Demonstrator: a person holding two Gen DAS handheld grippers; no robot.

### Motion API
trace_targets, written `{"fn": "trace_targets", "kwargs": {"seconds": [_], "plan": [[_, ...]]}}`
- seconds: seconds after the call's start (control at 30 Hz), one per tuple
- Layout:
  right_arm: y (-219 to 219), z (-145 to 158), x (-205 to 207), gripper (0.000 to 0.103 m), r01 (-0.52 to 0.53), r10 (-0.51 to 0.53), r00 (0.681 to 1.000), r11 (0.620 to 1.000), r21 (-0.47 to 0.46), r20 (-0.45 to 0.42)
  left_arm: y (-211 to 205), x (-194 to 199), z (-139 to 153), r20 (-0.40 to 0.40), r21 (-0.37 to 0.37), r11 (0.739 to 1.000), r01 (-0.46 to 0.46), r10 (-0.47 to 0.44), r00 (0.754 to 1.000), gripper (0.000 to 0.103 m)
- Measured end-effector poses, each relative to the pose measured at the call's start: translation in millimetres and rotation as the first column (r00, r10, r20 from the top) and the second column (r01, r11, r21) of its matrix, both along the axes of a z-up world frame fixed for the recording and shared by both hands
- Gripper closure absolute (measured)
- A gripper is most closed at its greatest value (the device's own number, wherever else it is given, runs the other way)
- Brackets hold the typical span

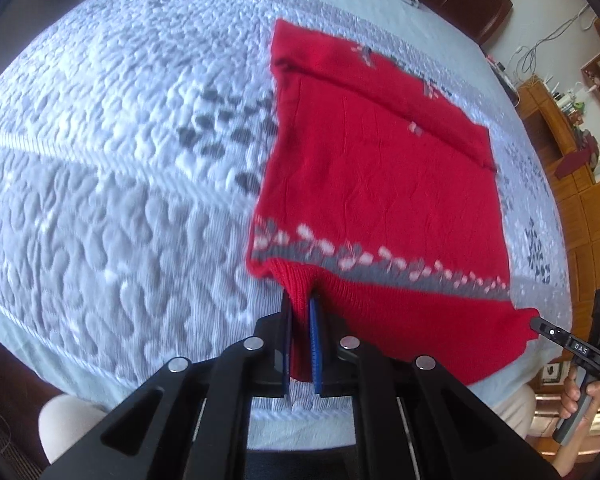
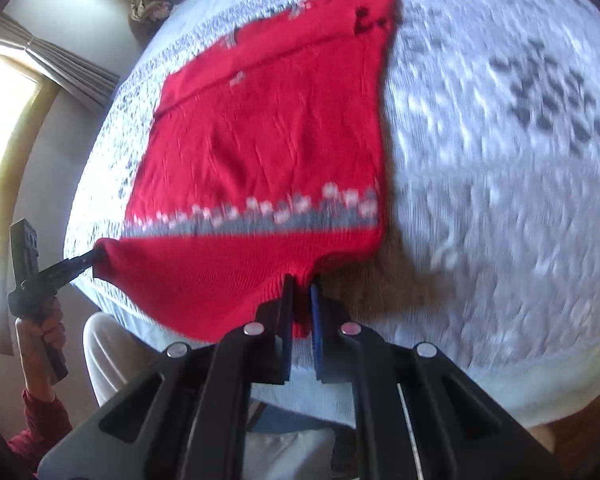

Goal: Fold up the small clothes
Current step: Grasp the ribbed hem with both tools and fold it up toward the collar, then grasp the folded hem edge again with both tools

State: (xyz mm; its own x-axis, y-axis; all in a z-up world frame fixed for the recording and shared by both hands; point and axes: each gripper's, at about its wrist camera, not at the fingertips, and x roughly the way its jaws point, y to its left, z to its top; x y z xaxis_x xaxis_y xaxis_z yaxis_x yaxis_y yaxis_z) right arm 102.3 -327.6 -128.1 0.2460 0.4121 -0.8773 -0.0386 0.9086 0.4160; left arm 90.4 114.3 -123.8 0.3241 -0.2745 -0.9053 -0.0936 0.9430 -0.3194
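Note:
A red knitted sweater (image 1: 380, 168) with a grey and white patterned band near its ribbed hem lies on the quilted bed (image 1: 120, 160). Its sleeves are folded in over the body. My left gripper (image 1: 300, 300) is shut on the hem's left corner and holds it lifted off the quilt. My right gripper (image 2: 302, 280) is shut on the hem's right corner of the sweater (image 2: 268, 140), also raised. Each view shows the other gripper pinching the far corner: the right gripper (image 1: 538, 322) at the right edge, the left gripper (image 2: 94, 258) at the left edge.
The light blue-grey quilt (image 2: 500, 160) spreads wide around the sweater. Wooden furniture and shelves (image 1: 572, 128) stand beyond the bed in the left wrist view. A bright window with curtains (image 2: 16, 120) is at the left of the right wrist view. A person's hand (image 2: 44, 332) grips the left tool.

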Motion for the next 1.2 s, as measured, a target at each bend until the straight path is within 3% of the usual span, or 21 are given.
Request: {"fn": "trace_targets", "kwargs": {"seconds": [0.2,0.53,0.57,0.6,0.67,0.73,0.77,1.0,1.2], "plan": [[-7,7,61,0.096,0.031,-0.031,0.999,0.999,0.03,-0.022,-6,53,3,0.004,0.008,1.0,-0.023,0.023,1.0,0.096],[-21,-46,154,0.096,0.122,-0.118,0.979,0.992,0.017,-0.164,-14,134,-49,-0.08,0.057,0.996,-0.073,0.077,0.994,0.092],[-21,-50,158,0.095,0.126,-0.122,0.977,0.992,0.013,-0.172,-14,142,-54,-0.096,0.064,0.995,-0.071,0.077,0.992,0.09],[-22,-52,161,0.086,0.127,-0.124,0.977,0.992,0.005,-0.175,-14,145,-56,-0.101,0.064,0.996,-0.068,0.074,0.992,0.088],[-27,-49,164,0.071,0.13,-0.131,0.981,0.991,-0.018,-0.146,-12,148,-52,-0.103,0.031,0.998,-0.061,0.064,0.993,0.081],[-32,-44,164,0.069,0.121,-0.123,0.985,0.992,-0.02,-0.122,-6,148,-38,-0.059,0.037,0.997,-0.068,0.07,0.996,0.047],[-37,-41,164,0.069,0.119,-0.12,0.986,0.993,-0.016,-0.113,-4,147,-30,-0.03,0.062,0.996,-0.07,0.072,0.997,0.044],[-49,-13,156,0.072,0.048,-0.047,0.999,0.997,0.059,-0.019,5,145,7,0.102,0.158,0.986,0.053,-0.07,0.992,0.044],[-36,-13,164,0.072,-0.035,0.035,0.999,0.999,0.023,0.006,-26,143,-4,0.112,0.249,0.939,0.238,-0.272,0.956,0.044]]}}
